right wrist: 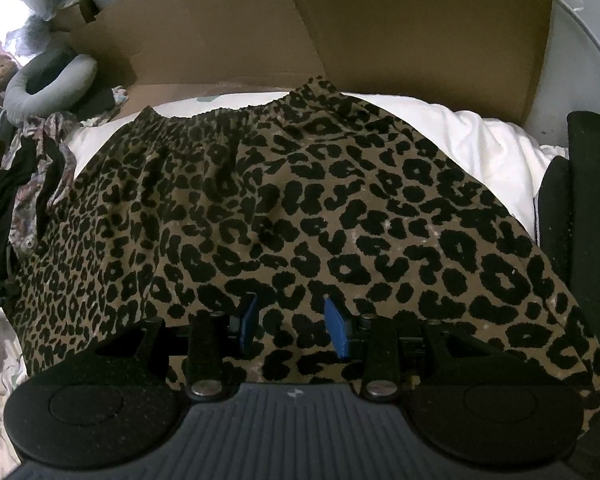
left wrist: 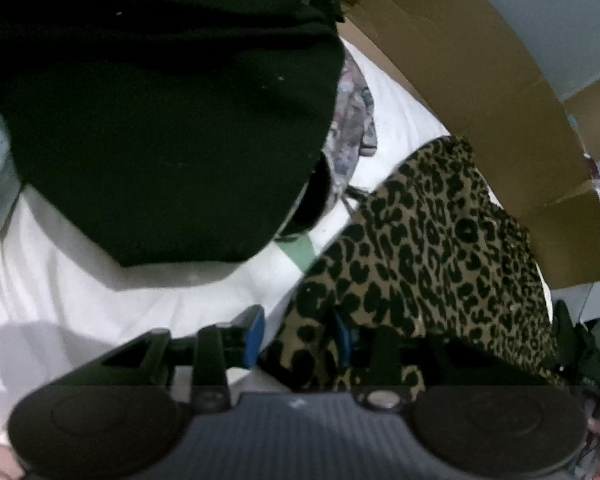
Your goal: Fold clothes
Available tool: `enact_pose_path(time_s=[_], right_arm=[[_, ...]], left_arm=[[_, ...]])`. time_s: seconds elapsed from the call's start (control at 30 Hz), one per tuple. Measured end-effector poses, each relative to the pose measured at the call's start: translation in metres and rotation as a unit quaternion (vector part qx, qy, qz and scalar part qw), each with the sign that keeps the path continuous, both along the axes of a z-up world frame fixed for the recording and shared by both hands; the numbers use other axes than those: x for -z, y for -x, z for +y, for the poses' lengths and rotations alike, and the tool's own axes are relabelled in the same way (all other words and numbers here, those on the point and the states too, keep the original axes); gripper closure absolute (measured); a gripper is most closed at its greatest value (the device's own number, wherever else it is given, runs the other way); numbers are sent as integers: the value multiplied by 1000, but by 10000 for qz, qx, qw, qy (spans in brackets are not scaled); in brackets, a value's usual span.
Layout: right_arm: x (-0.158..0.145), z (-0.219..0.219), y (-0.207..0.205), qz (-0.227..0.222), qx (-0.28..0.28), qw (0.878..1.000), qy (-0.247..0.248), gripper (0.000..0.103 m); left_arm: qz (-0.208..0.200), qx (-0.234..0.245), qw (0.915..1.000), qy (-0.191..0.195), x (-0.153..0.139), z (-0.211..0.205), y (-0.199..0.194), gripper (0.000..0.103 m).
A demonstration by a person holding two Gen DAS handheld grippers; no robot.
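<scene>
Leopard skirt point(right wrist: 300, 208) spread flat on white bed point(right wrist: 500, 152). Right tool point(right wrist: 294, 326) fingers apart above hem. Left tool point(left wrist: 300, 332) fingers apart around skirt edge; only left view shows black garment point(left wrist: 160, 120) far left.

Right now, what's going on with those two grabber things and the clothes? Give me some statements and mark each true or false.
1. The leopard-print garment lies spread on white bedding. True.
2. The right gripper is clamped shut. False: its jaws stand apart over the print.
3. Brown cardboard stands behind the bed. True.
4. The left gripper is over a red towel. False: leopard fabric sits between its fingers.
5. A dark garment lies left of the leopard one. True.
</scene>
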State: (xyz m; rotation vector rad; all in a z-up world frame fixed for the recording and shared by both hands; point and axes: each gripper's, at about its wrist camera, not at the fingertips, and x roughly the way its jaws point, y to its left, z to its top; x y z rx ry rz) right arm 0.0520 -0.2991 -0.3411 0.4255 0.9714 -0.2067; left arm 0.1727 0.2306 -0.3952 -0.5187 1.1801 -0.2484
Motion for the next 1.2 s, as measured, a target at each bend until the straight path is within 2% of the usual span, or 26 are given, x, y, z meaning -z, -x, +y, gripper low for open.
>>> enact_pose_path(time_s=[0.23,0.3,0.37,0.47,0.67,0.9,1.03,1.2], right_arm=[[2,3,1,35,-74,10000,2,59],[1,4,1,39,-58,10000,-23,59],[0,3,1,18,-14,10000,-80,59],[-6,4,2,-64,45,9999,-96,59],[-18,3,9,-264,299,9991,-166,59],[-30,8,20,-505,489,9971,-289,58],[-38,11,26,-668,617,9950,-404,52],[-41,17,30,-735,517,9953,-366,48]], left_arm=[[136,68,9998,118,3,7,5,80],[162,56,9998,90,3,7,5,91],[176,13,9997,142,-1,8,6,94],[164,23,9998,91,-11,5,3,96],[181,262,9991,-280,-40,-8,-7,98],[107,609,9963,-593,-76,-40,-22,99],[57,741,9949,-678,-96,-61,-32,99],[14,992,9918,-808,-115,-90,-43,99]])
